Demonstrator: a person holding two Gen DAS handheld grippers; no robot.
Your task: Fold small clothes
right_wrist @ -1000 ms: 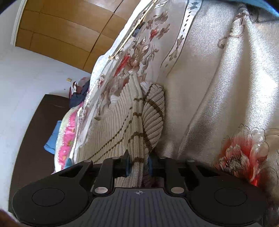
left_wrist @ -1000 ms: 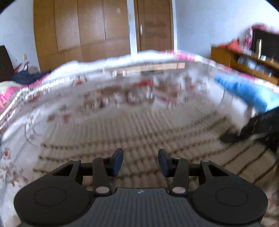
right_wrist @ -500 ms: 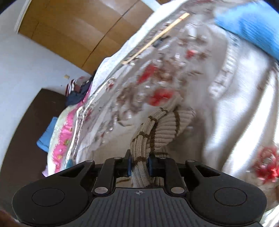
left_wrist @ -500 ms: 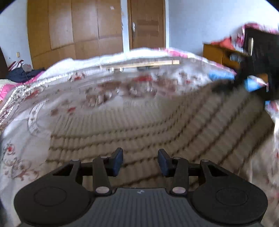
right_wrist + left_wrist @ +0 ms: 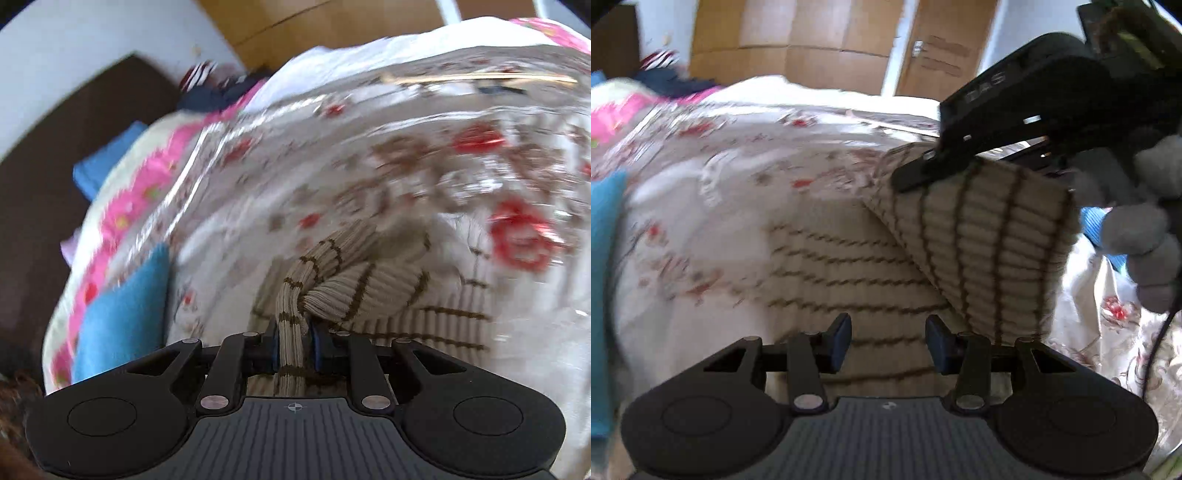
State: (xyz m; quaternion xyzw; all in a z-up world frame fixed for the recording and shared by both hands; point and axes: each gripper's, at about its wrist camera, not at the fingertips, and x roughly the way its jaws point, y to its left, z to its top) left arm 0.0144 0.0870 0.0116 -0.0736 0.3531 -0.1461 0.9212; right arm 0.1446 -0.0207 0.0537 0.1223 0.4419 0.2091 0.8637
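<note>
Fold underway, not finished: striped knit sweater (image 5: 849, 280) on floral bedspread (image 5: 738, 173), body flat, one edge lifted & carried across. Right gripper (image 5: 293, 347) pinched tight on bunched knit edge (image 5: 291, 314); narrow gap, fabric betw. pads. Same gripper seen from left wrist view (image 5: 1015, 110), upper right, w/ flap of sweater (image 5: 990, 236) hanging beneath, raised off bed, partly over flat part. Gloved hand (image 5: 1145, 236) on its handle. Left gripper (image 5: 886, 339) part-open, nothing betw. pads, hovering above flat body near lower hem. Blue cloth (image 5: 122, 317) beside sweater, apart from it.

Done so far, judged: edge picked up, swing-over begun. Left: lay flap down, smooth, prob. further folds; no finished stack visible.

Vs. earlier frames: flap then low at right side of sweater, near bed surface; now higher & nearer centre, over body. Right gripper view rolled, bedspread now more level in frame. Grip unchanged, same knit edge clamped. Left gripper shifted sideways over garment; gap same, empty then as now.
</note>
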